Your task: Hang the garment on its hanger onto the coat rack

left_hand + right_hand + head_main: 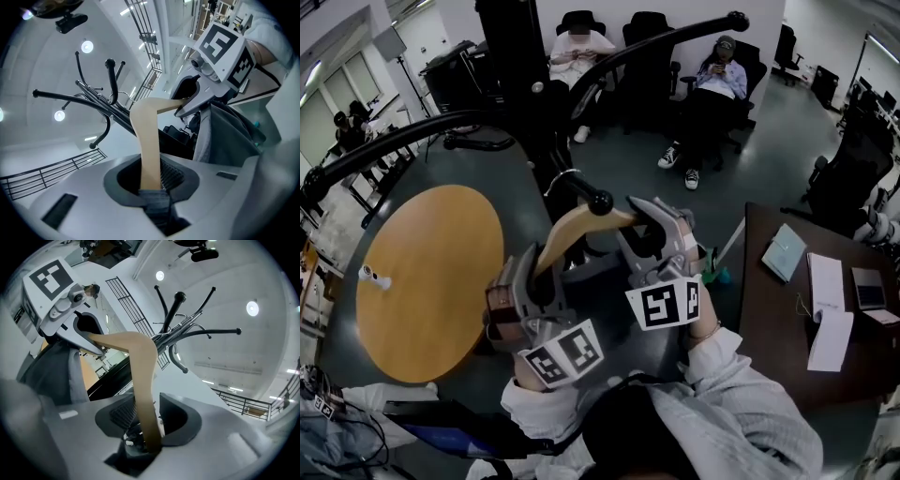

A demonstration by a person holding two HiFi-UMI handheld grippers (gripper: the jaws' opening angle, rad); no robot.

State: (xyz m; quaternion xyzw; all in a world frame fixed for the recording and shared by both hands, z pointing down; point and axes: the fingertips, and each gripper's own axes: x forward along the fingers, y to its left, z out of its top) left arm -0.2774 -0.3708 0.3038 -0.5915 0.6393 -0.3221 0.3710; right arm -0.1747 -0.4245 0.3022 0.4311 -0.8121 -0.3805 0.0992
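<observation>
The black coat rack [525, 89] rises in front of me with curved arms. A wooden hanger [578, 228] hangs by its metal hook [563, 177] over a knobbed rack arm [598, 200]. A grey garment [229, 136] drapes from the hanger. My left gripper [534, 281] is open around the hanger's left arm [149, 150], with a dark gap showing beside the wood. My right gripper [649, 246] is open around the hanger's right arm [143, 380], which runs down between its jaws [147, 420]. The garment [51, 376] also shows in the right gripper view, behind the other gripper.
A round wooden table [431, 281] stands at the left below the rack. A dark desk [778, 328] with papers and a notebook is at the right. Two persons sit on office chairs [649, 37] at the back, and more chairs [853, 178] stand at the far right.
</observation>
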